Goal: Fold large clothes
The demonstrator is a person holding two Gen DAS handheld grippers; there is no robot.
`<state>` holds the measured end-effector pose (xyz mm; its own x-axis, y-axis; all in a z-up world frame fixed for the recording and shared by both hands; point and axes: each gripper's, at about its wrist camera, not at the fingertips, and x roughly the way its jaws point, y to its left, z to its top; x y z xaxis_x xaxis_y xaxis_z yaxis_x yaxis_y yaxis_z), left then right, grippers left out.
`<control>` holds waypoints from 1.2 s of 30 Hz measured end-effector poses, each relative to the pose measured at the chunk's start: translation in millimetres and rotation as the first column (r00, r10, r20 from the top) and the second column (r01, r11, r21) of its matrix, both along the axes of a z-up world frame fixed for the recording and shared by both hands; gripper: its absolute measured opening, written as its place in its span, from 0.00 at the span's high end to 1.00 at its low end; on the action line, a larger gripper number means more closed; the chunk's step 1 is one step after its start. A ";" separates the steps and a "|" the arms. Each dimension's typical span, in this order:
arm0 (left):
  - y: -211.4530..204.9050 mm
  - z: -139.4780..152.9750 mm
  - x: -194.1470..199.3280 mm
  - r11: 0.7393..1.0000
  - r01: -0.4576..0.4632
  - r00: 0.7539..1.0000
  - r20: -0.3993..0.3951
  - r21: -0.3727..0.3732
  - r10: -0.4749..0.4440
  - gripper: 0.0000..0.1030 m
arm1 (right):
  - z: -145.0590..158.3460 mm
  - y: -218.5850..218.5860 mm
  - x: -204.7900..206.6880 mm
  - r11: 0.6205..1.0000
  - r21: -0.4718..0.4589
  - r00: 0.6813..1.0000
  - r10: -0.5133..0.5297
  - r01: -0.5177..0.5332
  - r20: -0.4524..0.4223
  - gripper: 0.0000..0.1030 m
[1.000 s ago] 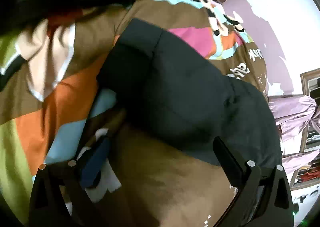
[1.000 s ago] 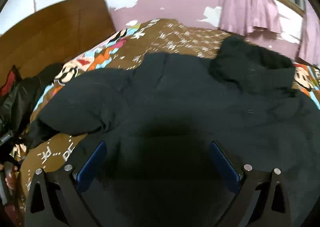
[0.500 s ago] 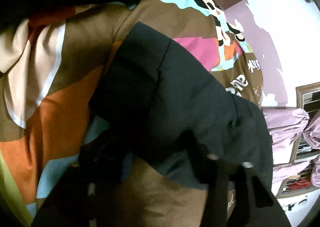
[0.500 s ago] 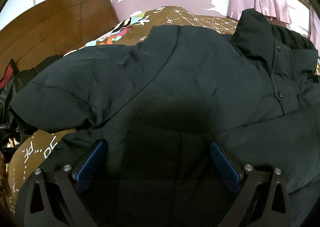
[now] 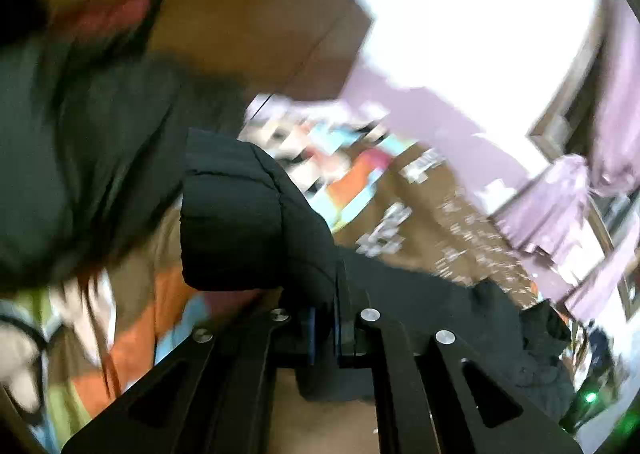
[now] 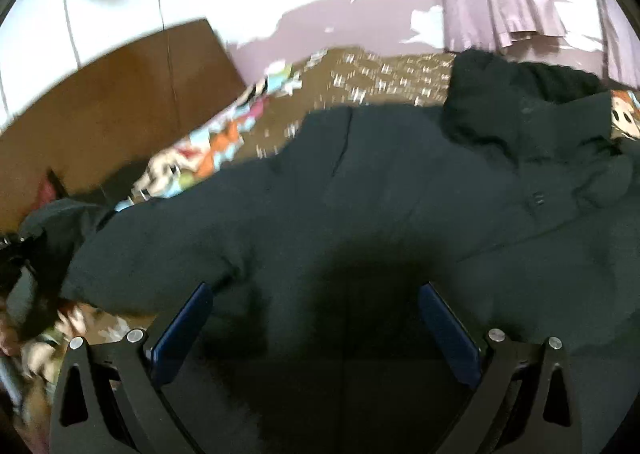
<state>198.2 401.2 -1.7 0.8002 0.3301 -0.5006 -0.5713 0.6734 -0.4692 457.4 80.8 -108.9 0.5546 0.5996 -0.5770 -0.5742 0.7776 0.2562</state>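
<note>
Left wrist view: my left tool point(image 5: 324, 328) has its 2 blue pads pinched together on a fold of the black padded jacket point(image 5: 240, 214). From the pinch a thick, cuffed end of the jacket, probably a sleeve, rises in front of the lens, while the rest trails off to the right across the bed point(image 5: 432, 222) with its patterned brown cover. The background is smeared with motion, so I read a wooden headboard point(image 5: 240, 14) and lilac curtains point(image 5: 560, 198) only roughly. A dark heap point(image 5: 80, 142) lies at the left; I cannot tell what it is.

Right wrist view: my right tool point(image 6: 316, 318) is wide apart and gripping nothing, its blue fingers point(image 6: 180, 330) straddling the jacket's body point(image 6: 360, 214) from just above; I cannot tell whether they touch the cloth. The jacket is spread over the bed, collar point(image 6: 520, 102) toward the far right, 1 sleeve reaching left.

I judge the step in hand to be carrying the sleeve inward over the body. To do it well, I would keep the left pinch firm, lift enough that the padding clears itself, and use the free right tool to pin the body so it does not drag. The fabric is bulky and springy, so I would lay it flat and press before letting go.
</note>
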 end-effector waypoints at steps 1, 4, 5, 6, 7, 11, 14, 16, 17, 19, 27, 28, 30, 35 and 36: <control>-11.0 17.6 0.2 0.998 0.023 0.999 0.030 0.062 -0.024 0.96 | 9.5 -7.1 -3.4 1.000 0.014 1.000 0.002 -0.002 0.000 0.00; -34.2 47.5 4.5 0.989 0.080 0.990 0.105 0.126 -0.093 0.96 | 30.8 -29.7 -15.4 1.000 0.017 0.999 -0.019 0.019 0.033 0.00; -42.4 56.0 10.5 0.986 0.100 0.984 0.136 0.135 -0.118 0.96 | 35.8 -37.5 -17.5 0.999 0.012 0.999 -0.033 0.033 0.040 0.00; -51.0 63.4 14.1 0.982 0.121 0.976 0.163 0.141 -0.144 0.96 | 40.6 -46.6 -18.6 0.999 0.010 0.998 -0.050 0.050 0.044 0.00; -62.2 70.7 17.2 0.978 0.149 0.966 0.190 0.150 -0.176 0.96 | 44.9 -58.3 -19.6 0.997 0.015 0.996 -0.070 0.070 0.046 0.00; -113.3 89.6 43.1 0.938 0.286 0.914 0.237 0.194 -0.328 0.96 | 55.6 -109.1 -20.8 0.985 0.064 0.987 -0.160 0.157 0.036 0.00; -158.0 92.1 69.8 0.881 0.417 0.862 0.212 0.222 -0.461 0.96 | 60.9 -149.3 -21.6 0.971 0.097 0.975 -0.220 0.218 0.019 0.00; -190.3 87.6 89.4 0.831 0.502 0.822 0.166 0.240 -0.545 0.96 | 62.9 -174.6 -25.1 0.963 0.100 0.968 -0.252 0.250 0.016 0.00; -201.7 87.4 97.2 0.812 0.530 0.807 0.148 0.244 -0.572 0.96 | 63.8 -184.9 -27.0 0.960 0.097 0.964 -0.265 0.263 0.015 0.00; -235.6 78.0 115.6 0.758 0.605 0.763 0.095 0.245 -0.640 0.96 | 66.0 -203.3 -31.4 0.954 0.094 0.957 -0.289 0.286 0.017 0.00; -345.4 22.7 156.8 0.573 0.804 0.591 -0.099 0.158 -0.801 0.96 | 59.1 -260.6 -40.2 0.929 0.099 0.934 -0.355 0.356 -0.036 0.00; -358.5 11.9 161.1 0.542 0.830 0.557 -0.128 0.134 -0.821 0.96 | 56.2 -266.5 -40.0 0.928 0.106 0.934 -0.353 0.356 -0.052 0.00; -380.6 -8.4 162.3 0.490 0.866 0.500 -0.183 0.104 -0.846 0.96 | 50.6 -272.5 -40.6 0.928 0.124 0.935 -0.344 0.352 -0.087 0.00; -416.0 -47.7 149.8 0.401 0.914 0.401 -0.307 0.067 -0.863 0.96 | 28.6 -285.9 -36.1 0.908 0.235 0.922 -0.285 0.347 -0.261 0.00; -418.6 -52.5 147.8 0.387 0.920 0.386 -0.328 0.065 -0.862 0.96 | 26.1 -287.4 -35.3 0.901 0.256 0.918 -0.274 0.349 -0.286 0.00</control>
